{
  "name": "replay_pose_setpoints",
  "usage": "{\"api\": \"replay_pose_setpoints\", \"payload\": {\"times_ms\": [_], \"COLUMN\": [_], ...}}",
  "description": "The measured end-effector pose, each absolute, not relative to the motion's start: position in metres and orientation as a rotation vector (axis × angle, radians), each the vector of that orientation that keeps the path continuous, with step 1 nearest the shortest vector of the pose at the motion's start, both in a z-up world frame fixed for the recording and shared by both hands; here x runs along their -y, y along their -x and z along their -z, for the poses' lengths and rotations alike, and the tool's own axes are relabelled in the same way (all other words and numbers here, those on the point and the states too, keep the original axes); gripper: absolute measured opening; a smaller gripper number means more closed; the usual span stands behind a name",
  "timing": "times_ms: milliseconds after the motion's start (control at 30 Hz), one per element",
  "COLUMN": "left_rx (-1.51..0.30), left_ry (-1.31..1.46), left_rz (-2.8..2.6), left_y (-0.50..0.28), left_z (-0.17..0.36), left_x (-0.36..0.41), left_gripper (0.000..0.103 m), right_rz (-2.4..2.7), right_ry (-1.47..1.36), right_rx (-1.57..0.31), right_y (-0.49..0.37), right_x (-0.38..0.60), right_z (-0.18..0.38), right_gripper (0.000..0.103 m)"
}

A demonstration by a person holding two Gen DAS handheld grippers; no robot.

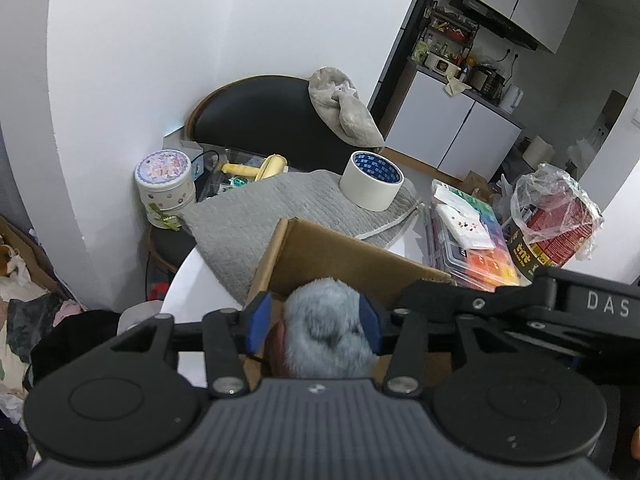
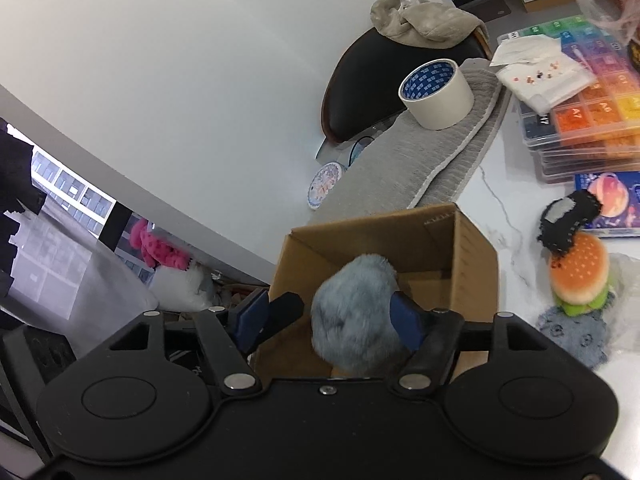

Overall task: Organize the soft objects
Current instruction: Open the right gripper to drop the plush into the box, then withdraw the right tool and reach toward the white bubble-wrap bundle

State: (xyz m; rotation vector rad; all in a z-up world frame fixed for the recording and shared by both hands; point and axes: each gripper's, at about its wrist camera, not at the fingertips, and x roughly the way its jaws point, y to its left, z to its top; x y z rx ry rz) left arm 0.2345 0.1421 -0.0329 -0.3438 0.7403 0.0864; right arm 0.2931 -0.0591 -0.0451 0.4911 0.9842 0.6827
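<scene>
A fluffy grey ball (image 1: pixel 326 326) sits over the open box (image 1: pixel 340 256) on the white table (image 1: pixel 200 280). The left gripper (image 1: pixel 314 320) has its blue pads (image 1: pixel 260 318) wide apart with the ball between them, and one pad touches the fur. The right gripper (image 2: pixel 330 316) is wide open too, with the ball (image 2: pixel 354 312) against its right pad. Behind the box lies a grey mat (image 2: pixel 408 164) with a roll of tape (image 2: pixel 436 94) on top. To the right, a toy burger (image 2: pixel 580 276) stands on the table, with a black toy car (image 2: pixel 568 218) on it.
</scene>
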Motion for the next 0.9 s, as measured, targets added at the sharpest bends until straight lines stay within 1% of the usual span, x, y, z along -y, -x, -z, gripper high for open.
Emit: {"api": "replay_pose_setpoints", "payload": {"times_ms": [100,167,267,533,600,700,900], "left_rx": [-0.732,-0.726,-0.710,-0.672,-0.653,-0.634,-0.644], "left_ry": [0.346,0.341,0.333,0.375,0.410,0.426,0.380], "left_rz": [-0.097,-0.112,-0.129,-0.192,-0.221,-0.260,-0.260], "left_y": [-0.227,-0.222,-0.214,-0.186,-0.178,-0.168,-0.158], "left_z": [0.029,0.027,0.023,0.021,0.022,0.024,0.028], "left_x": [-0.139,-0.137,-0.134,-0.116,-0.110,-0.097,-0.068], "left_gripper": [0.060,0.071,0.079,0.084,0.087,0.089,0.090], "right_rz": [-0.669,-0.656,-0.630,-0.574,-0.571,-0.588,-0.547], "right_ry": [-0.478,-0.463,-0.449,-0.402,-0.394,-0.373,-0.317], "right_rx": [-0.971,-0.961,-0.949,-0.917,-0.902,-0.871,-0.864], "right_y": [-0.288,-0.284,-0.279,-0.260,-0.255,-0.248,-0.239], "right_x": [0.066,0.073,0.085,0.113,0.119,0.130,0.150], "right_z": [0.042,0.040,0.039,0.035,0.033,0.031,0.035], "right_gripper": [0.078,0.080,0.085,0.094,0.100,0.103,0.103]}}
